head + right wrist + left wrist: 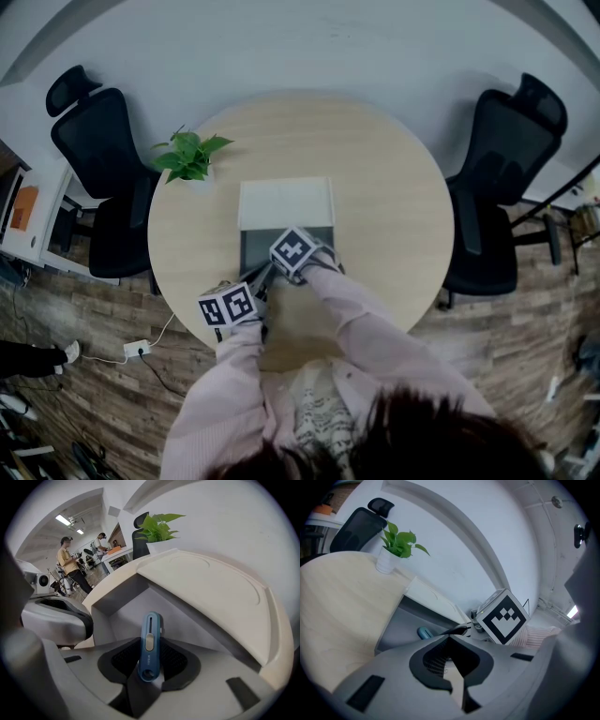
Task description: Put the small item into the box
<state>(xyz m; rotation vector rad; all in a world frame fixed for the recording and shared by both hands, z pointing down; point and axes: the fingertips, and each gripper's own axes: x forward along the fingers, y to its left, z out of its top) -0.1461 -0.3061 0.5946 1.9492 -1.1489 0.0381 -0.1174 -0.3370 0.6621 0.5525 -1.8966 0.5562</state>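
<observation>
One round tabletop (394, 187). Two black office chairs, one at the left edge of the head view (98, 141) and one at the right (506, 141). One potted plant (190, 155). One box (286, 202), lid open. One small blue item (150, 646). Two grippers, the left gripper (453, 679) and the right gripper (150, 670), each with two jaws and each carrying one marker cube, so two cubes in all (228, 307) (293, 251). One white power strip (136, 350) on the floor at lower left. Two people stand in the background at the upper left of the right gripper view (70, 564) (100, 541).
</observation>
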